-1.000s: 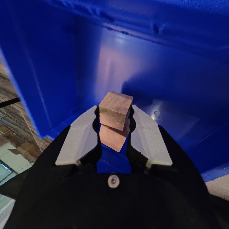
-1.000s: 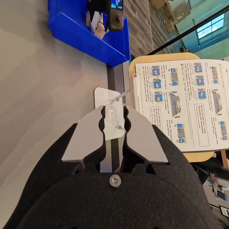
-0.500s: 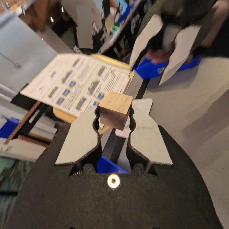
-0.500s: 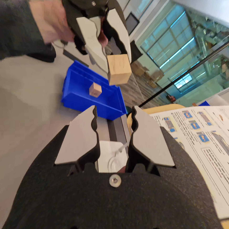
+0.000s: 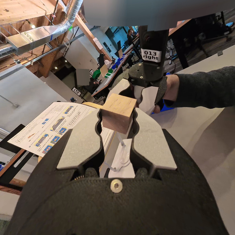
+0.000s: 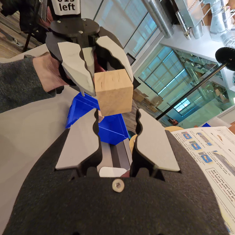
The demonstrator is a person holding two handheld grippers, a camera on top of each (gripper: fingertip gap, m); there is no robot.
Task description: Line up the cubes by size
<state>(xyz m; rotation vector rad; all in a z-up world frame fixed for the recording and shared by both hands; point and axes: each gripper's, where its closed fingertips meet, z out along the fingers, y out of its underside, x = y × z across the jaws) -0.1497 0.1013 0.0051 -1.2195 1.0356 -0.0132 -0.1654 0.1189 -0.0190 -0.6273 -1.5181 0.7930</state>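
Pale tan wooden cube [image 6: 113, 92], faint dark streaks; blue bin [image 6: 109, 131]; grey tabletop [image 6: 31, 127]; black hand-held gripper [image 6: 117, 122], light-grey fingers [image 6: 81, 139].

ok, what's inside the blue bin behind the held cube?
In the right wrist view, one small wooden cube shows in the blue bin, partly covered. The large wooden cube in the left gripper and the right gripper cover much of the bin floor.

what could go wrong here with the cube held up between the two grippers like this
1. The left gripper holds the wooden cube in mid-air by its fingertips only, so a knock could dislodge it.
2. The right gripper is open with its fingers not yet around the cube; if the left lets go too soon, the cube would probably drop.
3. The blue bin sits below with a smaller cube inside; a fall could disturb it.
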